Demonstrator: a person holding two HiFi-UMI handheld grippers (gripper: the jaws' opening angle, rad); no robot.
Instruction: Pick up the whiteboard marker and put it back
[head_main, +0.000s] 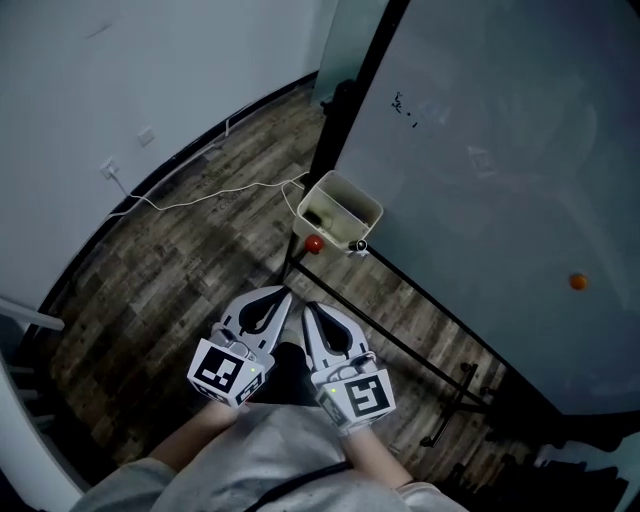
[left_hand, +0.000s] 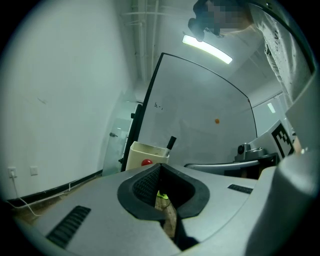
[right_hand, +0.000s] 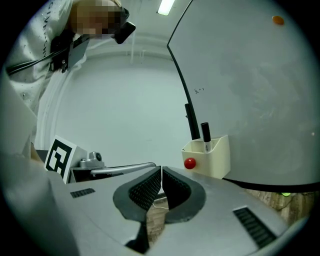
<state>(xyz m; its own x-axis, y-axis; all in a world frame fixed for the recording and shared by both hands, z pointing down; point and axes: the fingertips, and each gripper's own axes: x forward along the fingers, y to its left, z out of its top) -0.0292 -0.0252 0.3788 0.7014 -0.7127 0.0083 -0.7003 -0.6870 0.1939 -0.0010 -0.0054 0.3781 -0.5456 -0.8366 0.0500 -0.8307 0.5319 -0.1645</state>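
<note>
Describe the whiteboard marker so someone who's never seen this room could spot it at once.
Find the big whiteboard on its black stand; a cream holder box hangs at its lower corner. The marker sticks up out of it, a thin white stick with a black cap, unlike the round red magnet on the box's front.

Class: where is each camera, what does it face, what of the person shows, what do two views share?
Head view: on head, faces floor; left tool, right tool, arms show.
Left gripper view: on left tool, faces box; its jaws, right tool show.
Right gripper view: on right tool, faces box; left tool shows.
Shared: box.
</note>
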